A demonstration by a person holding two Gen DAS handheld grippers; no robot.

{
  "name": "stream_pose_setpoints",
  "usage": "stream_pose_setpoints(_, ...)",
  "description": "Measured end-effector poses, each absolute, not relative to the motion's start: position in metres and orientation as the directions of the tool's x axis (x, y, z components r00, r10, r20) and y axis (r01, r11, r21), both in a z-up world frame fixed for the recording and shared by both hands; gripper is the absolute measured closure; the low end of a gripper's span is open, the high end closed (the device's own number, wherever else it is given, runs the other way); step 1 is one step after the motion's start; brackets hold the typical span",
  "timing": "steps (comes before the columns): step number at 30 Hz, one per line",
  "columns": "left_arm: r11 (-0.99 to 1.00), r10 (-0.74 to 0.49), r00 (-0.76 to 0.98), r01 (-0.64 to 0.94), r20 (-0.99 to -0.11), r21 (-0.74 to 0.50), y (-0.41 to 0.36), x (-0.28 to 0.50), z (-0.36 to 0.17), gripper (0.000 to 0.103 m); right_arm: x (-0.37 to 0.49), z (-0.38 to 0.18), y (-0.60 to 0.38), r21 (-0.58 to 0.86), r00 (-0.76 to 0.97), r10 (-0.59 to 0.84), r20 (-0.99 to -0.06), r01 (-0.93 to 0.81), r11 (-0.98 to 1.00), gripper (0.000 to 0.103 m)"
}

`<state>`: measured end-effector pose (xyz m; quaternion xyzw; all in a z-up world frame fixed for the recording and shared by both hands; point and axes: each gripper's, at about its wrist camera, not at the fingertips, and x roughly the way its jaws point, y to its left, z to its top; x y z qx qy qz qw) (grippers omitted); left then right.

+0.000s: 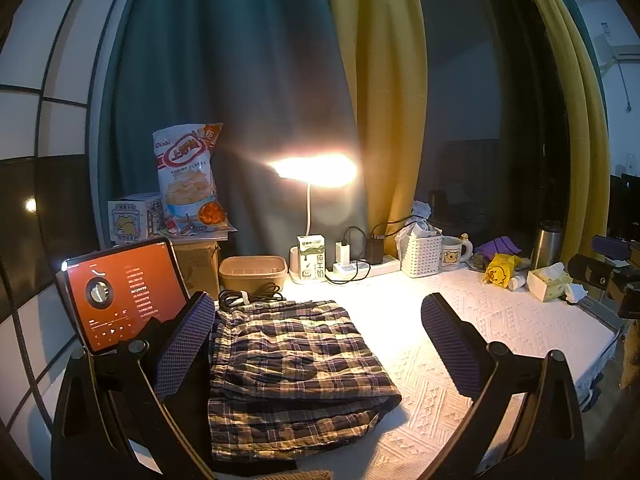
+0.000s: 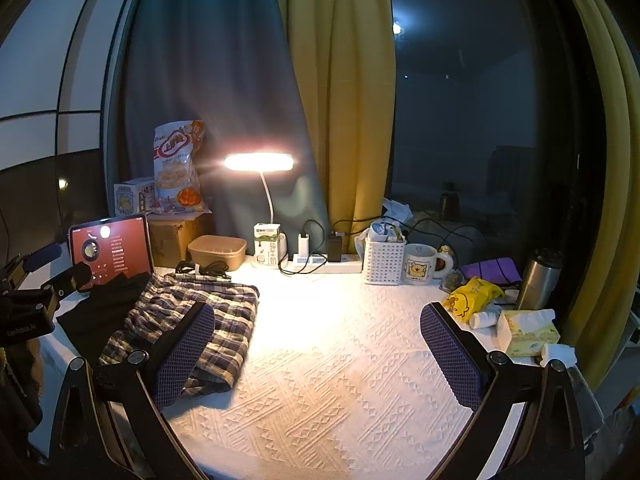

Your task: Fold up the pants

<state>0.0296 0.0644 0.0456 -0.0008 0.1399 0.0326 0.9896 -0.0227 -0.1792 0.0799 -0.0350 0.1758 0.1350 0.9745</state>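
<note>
1. Left gripper (image 1: 318, 346): jaws spread wide, holding nothing.
2. Right gripper (image 2: 318, 354): jaws equally wide, empty, over bare tablecloth (image 2: 340, 380).
3. Plaid pants (image 1: 296, 372): folded bundle, directly ahead of the left gripper, between its fingers and nearer the left one; left of the right gripper.
4. Cable coil (image 1: 252, 294): just beyond the pants' far edge.
5. Risk: a shallow pinch on the next fold could lift only the top layer, letting the bundle slump open; pushing forward could snag the cable.

Pants (image 1: 296, 364): soft crinkled plaid cloth, matt. Surface (image 2: 340, 380) cover: white woven textile, raised geometric relief. Claw fingers (image 1: 186, 346): matt black arms, purple pads with a diamond-grid texture. Flask (image 2: 538, 280): brushed metal. Basket (image 2: 383, 262): white perforated plastic.
</note>
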Motion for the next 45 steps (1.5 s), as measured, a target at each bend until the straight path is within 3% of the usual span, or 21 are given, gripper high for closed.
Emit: stream_pose_setpoints(45,0.999,0.050,0.960,-0.047,-0.277,0.019,0.0611,0.0289,0.0451,0.001,-0.0264,0.0773,-0.1815,-0.020,0.904,0.246,-0.349,-0.270,0.963,0.000)
